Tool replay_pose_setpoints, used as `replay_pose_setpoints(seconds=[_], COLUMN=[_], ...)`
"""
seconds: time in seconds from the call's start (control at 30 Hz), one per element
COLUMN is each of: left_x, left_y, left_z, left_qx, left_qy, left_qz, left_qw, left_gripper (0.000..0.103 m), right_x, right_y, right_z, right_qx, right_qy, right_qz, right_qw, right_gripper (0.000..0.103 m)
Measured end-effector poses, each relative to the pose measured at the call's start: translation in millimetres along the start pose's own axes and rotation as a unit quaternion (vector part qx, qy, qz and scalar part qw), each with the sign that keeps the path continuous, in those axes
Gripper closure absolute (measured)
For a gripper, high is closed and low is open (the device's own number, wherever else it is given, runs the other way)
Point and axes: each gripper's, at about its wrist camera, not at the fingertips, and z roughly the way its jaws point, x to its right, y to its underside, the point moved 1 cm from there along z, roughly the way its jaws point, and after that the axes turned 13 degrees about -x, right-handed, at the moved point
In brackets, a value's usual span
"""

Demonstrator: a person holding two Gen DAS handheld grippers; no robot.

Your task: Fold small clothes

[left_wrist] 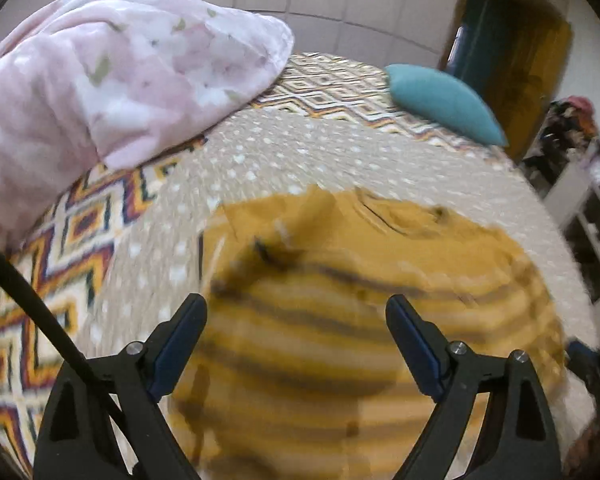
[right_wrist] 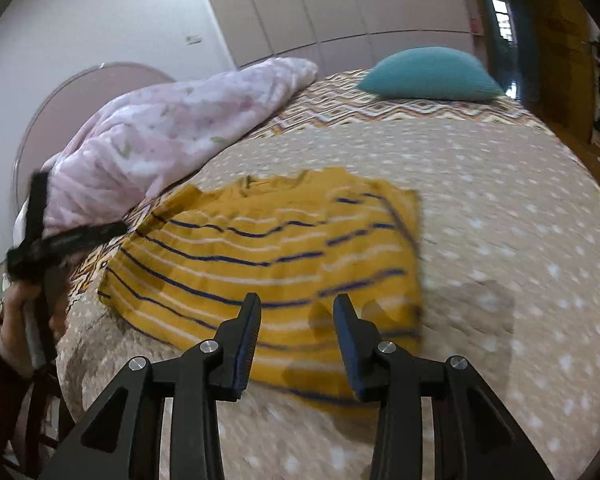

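right gripper hangs part open and empty just above the near edge of the yellow striped garment lying flat on the bed, its stripes running crosswise; left gripper, wide and empty, hovers over it too.

striped yellow garment, spotted bedspread, empty tool
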Motion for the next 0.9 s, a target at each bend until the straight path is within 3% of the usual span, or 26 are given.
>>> replay_pose_setpoints(seconds=[0.1, 0.2, 0.3, 0.43, 0.63, 0.7, 0.77, 0.9], left_x=[-4.9, -24.6, -55.6, -59.3, -58.2, -53.3, -47.3, -23.8], left_y=[-30.3, -43.5, -43.1, -43.7, -36.1, -19.9, -4.7, 44.3], left_z=[38.2, 77.8, 93.4, 95.1, 67.6, 42.9, 22.4, -14.0], left_qx=[-0.034, -0.079, -0.091, -0.088, -0.06, -0.037, -0.02, 0.013], left_qy=[-0.039, -0.08, -0.01, -0.001, -0.009, 0.001, 0.003, -0.019], left_qz=[-0.015, -0.044, -0.109, -0.102, -0.11, -0.102, -0.088, -0.038], left_qw=[0.9986, 0.9927, 0.9898, 0.9909, 0.992, 0.9941, 0.9959, 0.999], left_gripper=[0.013, 0.013, 0.01, 0.008, 0.008, 0.008, 0.008, 0.008], right_x=[-9.1, -6.9, 9.4, 21.8, 21.6, 21.3, 21.1, 28.9], right_y=[-15.9, -25.9, -25.8, -19.6, -17.5, -16.4, -9.0, 15.5], right_z=[27.1, 57.0, 72.8, 75.3, 67.5, 55.9, 30.8, -12.1], right_qx=[-0.019, -0.042, -0.045, -0.024, -0.021, -0.016, 0.016, 0.058], right_qy=[-0.005, 0.024, 0.005, -0.023, -0.025, -0.029, -0.045, -0.041], right_qz=[-0.002, -0.007, 0.011, 0.024, 0.023, 0.033, 0.044, 0.069], right_qw=[1.0, 0.999, 0.999, 0.999, 0.999, 0.999, 0.998, 0.995], right_gripper=[0.06, 0.057, 0.056, 0.056, 0.056, 0.055, 0.05, 0.038])
